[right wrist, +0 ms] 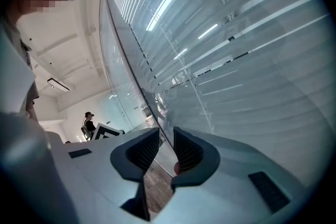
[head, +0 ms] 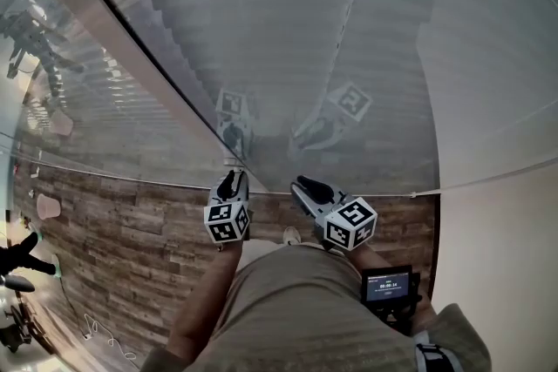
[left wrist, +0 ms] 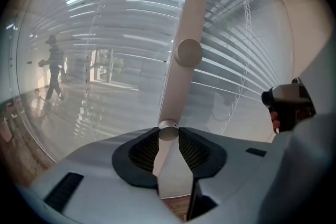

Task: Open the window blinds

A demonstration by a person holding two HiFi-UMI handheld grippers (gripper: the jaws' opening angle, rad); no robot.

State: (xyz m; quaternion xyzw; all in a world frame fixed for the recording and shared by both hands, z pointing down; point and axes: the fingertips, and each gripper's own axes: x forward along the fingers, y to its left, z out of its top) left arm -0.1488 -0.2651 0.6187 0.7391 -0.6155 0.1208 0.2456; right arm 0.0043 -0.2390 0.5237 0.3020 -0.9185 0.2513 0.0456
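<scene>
Closed white slat blinds (head: 288,30) hang behind a glass wall, split by a pale upright frame post (left wrist: 184,39). Two round metal knobs sit on that post, an upper knob (left wrist: 188,52) and a lower knob (left wrist: 168,131). My left gripper (left wrist: 168,136) is at the post with the lower knob between its jaw tips, and both pads touch it. In the head view the left gripper (head: 231,184) sits against the glass base. My right gripper (head: 305,186) hovers just to its right, open, with nothing between its jaws (right wrist: 165,144); only glass and floor show through the gap.
Wood-plank floor (head: 113,231) runs along the foot of the glass. A white wall (head: 506,100) closes the right side. A small screen device (head: 388,285) hangs at the person's waist. A thin cable (head: 105,335) lies on the floor at left. A person (left wrist: 52,68) stands far off beyond the glass.
</scene>
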